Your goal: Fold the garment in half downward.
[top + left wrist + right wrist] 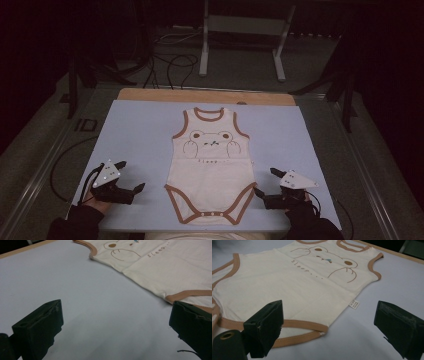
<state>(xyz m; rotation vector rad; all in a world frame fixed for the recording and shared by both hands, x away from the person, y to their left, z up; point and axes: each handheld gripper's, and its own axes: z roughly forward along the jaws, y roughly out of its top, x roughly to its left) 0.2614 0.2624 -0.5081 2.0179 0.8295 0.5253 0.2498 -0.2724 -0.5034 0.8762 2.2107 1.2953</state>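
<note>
Looking down: you have a cream baby bodysuit (211, 165) lying flat, face up, in the middle of the pale blue mat (140, 130), neck opening away from you and the snap crotch toward you.
Bodysuit details: brown binding runs round the neck, armholes and leg openings; a bear face is printed on the chest with the word "sleep" under it; a small white label (354, 304) sticks out of the side seam on your right.
Left gripper (128, 176): your left hand holds it low over bare mat, just left of the bodysuit's leg opening, with its jaws spread wide and nothing between them.
Left gripper view: the mat lies between the two black jaws; the bodysuit's brown-bound leg edge (187, 293) sits just past the right-hand jaw, and you cannot tell whether that jaw touches it.
Right gripper (266, 182): your right hand holds it low beside the other leg opening, its jaws likewise spread apart and gripping nothing.
Right gripper view: the brown leg hem (304, 325) runs between the jaws, passing behind the left-hand one.
Table edge: a wooden strip (200, 95) shows beyond the far side of the mat.
</note>
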